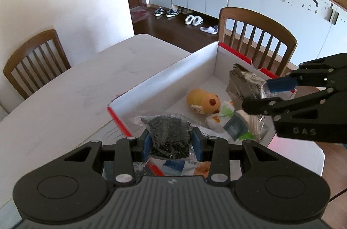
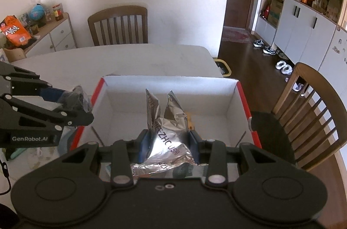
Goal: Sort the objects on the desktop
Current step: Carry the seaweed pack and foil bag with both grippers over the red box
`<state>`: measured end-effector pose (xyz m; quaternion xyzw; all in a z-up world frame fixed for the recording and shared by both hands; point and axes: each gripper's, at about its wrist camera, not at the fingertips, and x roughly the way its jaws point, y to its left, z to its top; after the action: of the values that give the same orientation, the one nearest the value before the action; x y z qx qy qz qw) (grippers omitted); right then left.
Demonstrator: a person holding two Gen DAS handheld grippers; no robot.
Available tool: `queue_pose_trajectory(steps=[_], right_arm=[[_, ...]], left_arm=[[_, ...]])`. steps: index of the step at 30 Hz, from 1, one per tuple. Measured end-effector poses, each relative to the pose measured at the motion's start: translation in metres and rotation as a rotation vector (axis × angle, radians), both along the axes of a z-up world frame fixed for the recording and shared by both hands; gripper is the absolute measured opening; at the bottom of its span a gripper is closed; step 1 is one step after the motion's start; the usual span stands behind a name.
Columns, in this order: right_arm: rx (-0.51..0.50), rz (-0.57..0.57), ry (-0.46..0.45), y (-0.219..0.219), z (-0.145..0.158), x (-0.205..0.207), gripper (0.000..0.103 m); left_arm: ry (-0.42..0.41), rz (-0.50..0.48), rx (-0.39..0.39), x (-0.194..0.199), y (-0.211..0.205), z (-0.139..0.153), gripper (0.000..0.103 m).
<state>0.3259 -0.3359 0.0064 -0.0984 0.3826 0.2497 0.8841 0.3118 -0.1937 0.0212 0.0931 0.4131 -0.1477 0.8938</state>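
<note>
My left gripper (image 1: 171,143) is shut on a clear bag of black bits (image 1: 168,135), held just over the near left corner of a white box with red edges (image 1: 164,75). Over the box's right side, my right gripper (image 2: 170,142) is shut on a crinkled silver foil packet (image 2: 167,131). The left wrist view shows that right gripper (image 1: 256,96) and its foil packet (image 1: 243,81) from the side. Inside the box lie a yellow plush toy (image 1: 202,100) and some small white and green packets (image 1: 225,118). In the right wrist view the left gripper (image 2: 80,104) hangs at the box's left wall.
The box (image 2: 243,99) sits on a pale table (image 1: 71,88). Wooden chairs stand at its far sides (image 1: 34,62) (image 1: 260,38) (image 2: 118,25). More packets (image 1: 184,165) lie under my left gripper. Grey cabinets and shoes are beyond on the dark floor.
</note>
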Motion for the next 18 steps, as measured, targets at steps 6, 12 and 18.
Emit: queue_pose_trajectory(steps=[6, 12, 18], right_arm=[[-0.015, -0.008, 0.028, -0.002, -0.013, 0.013, 0.038], [-0.032, -0.013, 0.052, -0.002, -0.026, 0.021, 0.038], [-0.045, -0.029, 0.082, -0.004, -0.038, 0.03, 0.038]], left_arm=[[0.009, -0.007, 0.011, 0.013, -0.011, -0.012, 0.037], [0.026, -0.002, 0.024, 0.026, -0.019, -0.026, 0.037], [0.029, -0.016, 0.04, 0.035, -0.025, -0.038, 0.037]])
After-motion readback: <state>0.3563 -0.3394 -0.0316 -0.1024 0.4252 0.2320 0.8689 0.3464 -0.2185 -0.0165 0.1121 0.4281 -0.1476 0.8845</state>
